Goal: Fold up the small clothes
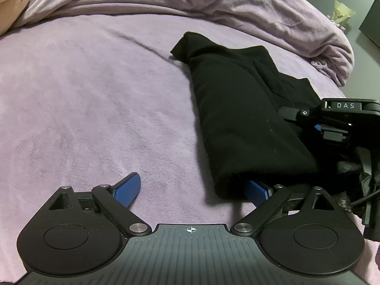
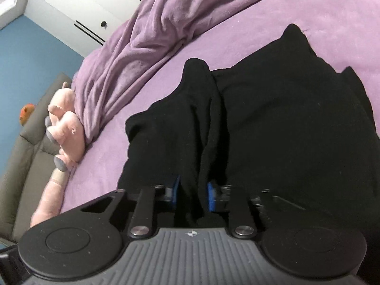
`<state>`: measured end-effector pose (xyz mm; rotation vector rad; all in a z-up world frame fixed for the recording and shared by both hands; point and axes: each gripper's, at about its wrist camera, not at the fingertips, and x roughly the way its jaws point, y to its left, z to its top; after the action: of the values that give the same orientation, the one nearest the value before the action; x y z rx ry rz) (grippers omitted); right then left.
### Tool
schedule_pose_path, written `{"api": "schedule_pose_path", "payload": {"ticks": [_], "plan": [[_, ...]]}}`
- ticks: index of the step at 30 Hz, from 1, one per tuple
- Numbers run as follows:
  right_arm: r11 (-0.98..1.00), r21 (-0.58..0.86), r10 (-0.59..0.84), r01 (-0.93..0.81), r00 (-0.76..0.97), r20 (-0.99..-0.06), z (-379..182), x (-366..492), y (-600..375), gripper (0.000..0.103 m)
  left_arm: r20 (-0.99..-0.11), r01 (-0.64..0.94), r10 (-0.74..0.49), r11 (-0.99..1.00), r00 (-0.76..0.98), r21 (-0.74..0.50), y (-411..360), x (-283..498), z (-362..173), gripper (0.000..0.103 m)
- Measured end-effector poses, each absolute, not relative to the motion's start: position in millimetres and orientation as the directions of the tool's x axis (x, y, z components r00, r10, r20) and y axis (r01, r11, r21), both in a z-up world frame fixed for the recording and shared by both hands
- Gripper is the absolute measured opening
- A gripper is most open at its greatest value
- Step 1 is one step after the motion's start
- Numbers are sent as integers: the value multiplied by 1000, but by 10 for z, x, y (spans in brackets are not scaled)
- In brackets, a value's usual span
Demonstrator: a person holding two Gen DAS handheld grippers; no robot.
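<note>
two claws share one black garment (image 1: 239,109) on the purple bed (image 1: 95,99). it lies partly folded into a long band, its long axis running from the near edge, just by the left claw (image 1: 192,190), away toward the rumpled blanket (image 1: 213,4) at the far side.

the left claw stands wide. its left blue finger (image 1: 127,188) rests over bare bedding, while the other finger is tucked under the near end of the cloth, so the garment sits to that claw's right rather than between its pads, and nothing is held there.

the right claw (image 2: 192,193) is narrow, its blue pads (image 2: 210,196) pinched on a raised ridge of the black fabric; in the left wrist view its body comes in from the right edge, over the middle of the band.

my reading is that the right hand has the cloth and is the nearer one for the next fold. the left would need to shift right, across the short axis, to catch the near end. a pink plush toy (image 2: 67,128) lies well apart at the bed's edge.
</note>
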<state>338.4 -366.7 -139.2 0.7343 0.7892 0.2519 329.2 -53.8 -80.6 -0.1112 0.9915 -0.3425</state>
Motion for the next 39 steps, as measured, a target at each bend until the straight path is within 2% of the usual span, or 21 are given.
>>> {"api": "schedule_pose_path", "payload": {"ticks": [5, 11, 15, 19, 23, 24, 25, 28, 30, 33, 37, 39], "plan": [[700, 711, 482, 64, 692, -537, -1418, 3379, -3679, 12, -804, 182, -355, 935, 476, -305, -400, 3281, -696, 94], [737, 673, 446, 62, 703, -554, -1404, 3359, -3622, 10, -741, 83, -366, 917, 563, -390, -31, 3284, -443, 96], [743, 665, 437, 69, 703, -562, -1383, 3374, -3581, 11, -777, 51, -332, 930, 535, -363, -104, 3481, -549, 97], [689, 720, 479, 80, 695, -536, -1432, 3398, -3637, 27, -802, 28, -339, 927, 492, -374, -209, 3570, -736, 98], [702, 709, 477, 67, 695, -538, -1404, 3447, -3584, 28, -786, 27, -341, 923, 515, -383, -196, 3552, -781, 101], [719, 693, 468, 56, 697, -542, -1393, 3460, -3543, 27, -786, 21, -344, 921, 514, -389, -189, 3552, -794, 101], [750, 660, 448, 49, 696, -561, -1376, 3478, -3482, 19, -785, 21, -345, 920, 514, -391, -180, 3550, -798, 102], [836, 546, 353, 52, 711, -608, -1287, 3473, -3330, 10, -791, 38, -326, 932, 519, -359, -213, 3522, -751, 102], [891, 452, 283, 30, 742, -608, -1171, 3407, -3232, 8, -785, 44, -319, 936, 532, -350, -243, 3487, -679, 102], [957, 288, 153, 16, 819, -553, -925, 3192, -3181, 7, -756, 67, -363, 917, 545, -393, -301, 3434, -566, 102], [973, 213, 27, 94, 863, -505, -820, 2809, -3405, 7, -754, 138, -411, 906, 512, -400, -571, 3410, -503, 102], [970, 179, -45, 162, 849, -526, -889, 2708, -3549, 7, -758, 173, -422, 904, 498, -390, -731, 3385, -521, 102]]}}
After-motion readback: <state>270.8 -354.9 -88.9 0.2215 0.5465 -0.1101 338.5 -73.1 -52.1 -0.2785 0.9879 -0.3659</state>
